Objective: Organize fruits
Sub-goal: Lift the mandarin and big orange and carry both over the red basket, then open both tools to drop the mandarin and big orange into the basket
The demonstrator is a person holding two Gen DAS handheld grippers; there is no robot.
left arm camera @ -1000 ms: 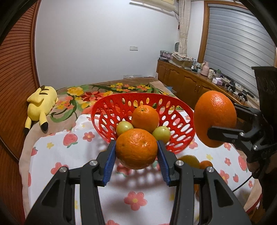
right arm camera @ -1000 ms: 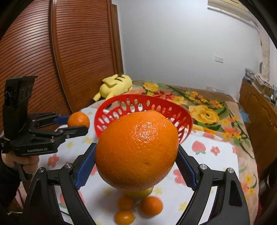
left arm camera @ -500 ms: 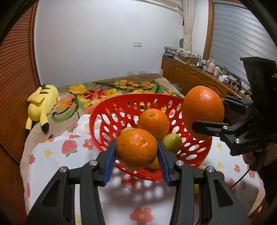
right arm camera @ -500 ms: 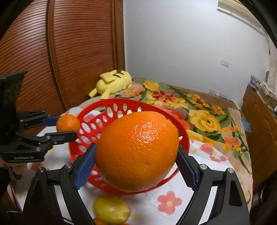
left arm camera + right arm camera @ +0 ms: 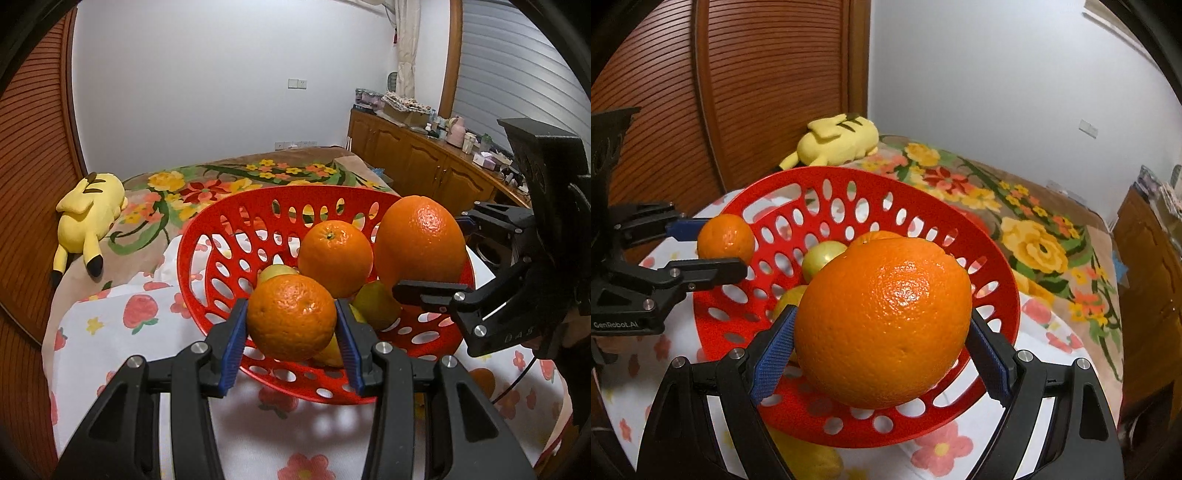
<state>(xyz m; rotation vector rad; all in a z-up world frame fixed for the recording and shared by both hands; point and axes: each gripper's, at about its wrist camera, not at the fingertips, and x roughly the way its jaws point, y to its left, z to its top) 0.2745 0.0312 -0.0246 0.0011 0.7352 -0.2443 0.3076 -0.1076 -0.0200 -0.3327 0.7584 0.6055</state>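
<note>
My left gripper (image 5: 291, 332) is shut on a small orange (image 5: 291, 317) and holds it over the near rim of the red perforated basket (image 5: 207, 236). My right gripper (image 5: 882, 343) is shut on a large orange (image 5: 882, 321) and holds it above the basket (image 5: 990, 266), on its right side as it shows in the left wrist view (image 5: 419, 243). Inside the basket lie another orange (image 5: 334, 256) and yellow-green fruits (image 5: 375, 302). The left gripper with its orange (image 5: 726, 238) shows at the basket's left edge in the right wrist view.
The basket stands on a white flowered cloth (image 5: 122, 321). A yellow fruit (image 5: 816, 459) lies on the cloth near the basket, and an orange (image 5: 482, 380) lies to its right. A yellow plush toy (image 5: 88, 210) lies on the floral blanket behind. A wooden cabinet (image 5: 417, 162) stands at the right.
Both grippers have moved forward with their oranges. The small orange is now over the near rim, and the large orange is over the basket, lower than before.
</note>
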